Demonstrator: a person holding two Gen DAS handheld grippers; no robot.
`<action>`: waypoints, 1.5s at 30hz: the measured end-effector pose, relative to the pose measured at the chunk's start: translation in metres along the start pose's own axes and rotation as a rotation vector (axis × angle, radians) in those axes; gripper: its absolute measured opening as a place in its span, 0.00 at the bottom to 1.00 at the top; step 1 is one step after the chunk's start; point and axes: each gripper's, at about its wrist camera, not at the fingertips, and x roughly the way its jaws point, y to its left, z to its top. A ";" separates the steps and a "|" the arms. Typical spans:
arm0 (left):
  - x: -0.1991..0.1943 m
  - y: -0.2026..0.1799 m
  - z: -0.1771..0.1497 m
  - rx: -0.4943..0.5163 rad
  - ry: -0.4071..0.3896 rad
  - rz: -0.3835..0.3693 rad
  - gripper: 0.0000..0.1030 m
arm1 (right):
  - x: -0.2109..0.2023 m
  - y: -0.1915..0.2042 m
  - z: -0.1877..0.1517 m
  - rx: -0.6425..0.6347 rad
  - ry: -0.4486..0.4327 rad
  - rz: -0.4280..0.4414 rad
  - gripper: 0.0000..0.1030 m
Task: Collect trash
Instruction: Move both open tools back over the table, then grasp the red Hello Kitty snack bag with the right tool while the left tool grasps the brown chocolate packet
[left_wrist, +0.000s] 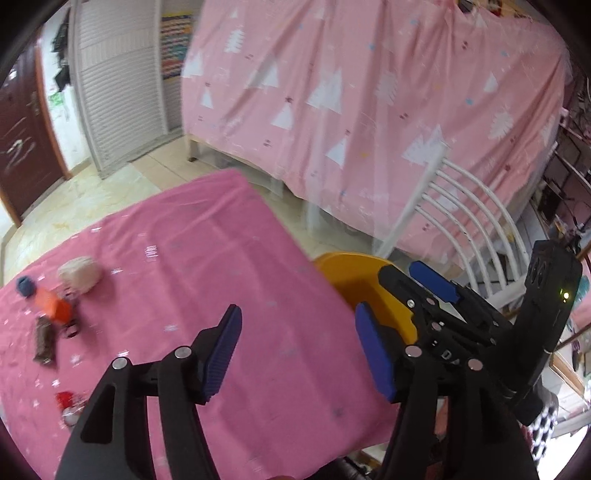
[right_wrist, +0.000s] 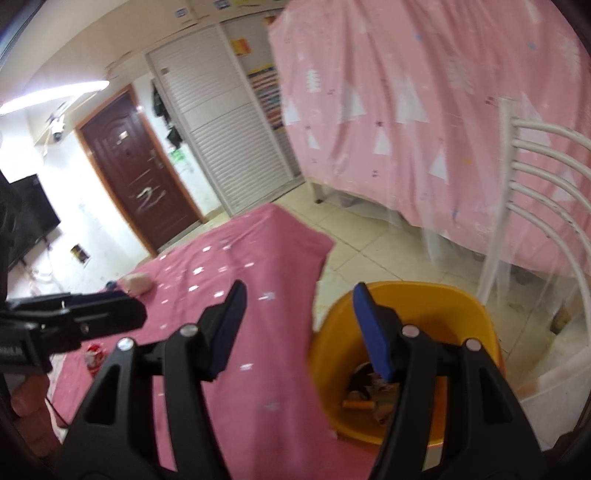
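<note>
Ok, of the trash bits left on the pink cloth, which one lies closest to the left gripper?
The small red-and-white wrapper, alone near the cloth's near edge, beside the left gripper. The pale crumpled ball, orange piece and brown wrapper cluster farther away.

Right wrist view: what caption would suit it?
Open tongs hover over a yellow bin holding trash beside the pink-covered table.

- Left hand-held gripper (left_wrist: 297, 350): matte black plastic arms w/ triangular cut-outs, round silver pivot screws, ribbed blue pads (left_wrist: 223, 354) on the fingers.
- Right hand-held gripper (right_wrist: 299, 332): same build, black linkages, silver screw heads, blue pads (right_wrist: 371, 334).
- In left wrist view the right unit's black body carries a small green LED and round lens-like openings; white lettering on its frame, too blurred to read.
</note>
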 end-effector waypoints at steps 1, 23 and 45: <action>-0.005 0.007 -0.002 -0.006 -0.008 0.010 0.57 | 0.002 0.006 -0.002 -0.011 0.005 0.010 0.56; -0.062 0.180 -0.017 -0.163 -0.060 0.265 0.63 | 0.042 0.138 -0.040 -0.212 0.183 0.213 0.56; -0.010 0.276 -0.040 -0.263 0.034 0.287 0.65 | 0.072 0.231 -0.071 -0.366 0.312 0.356 0.70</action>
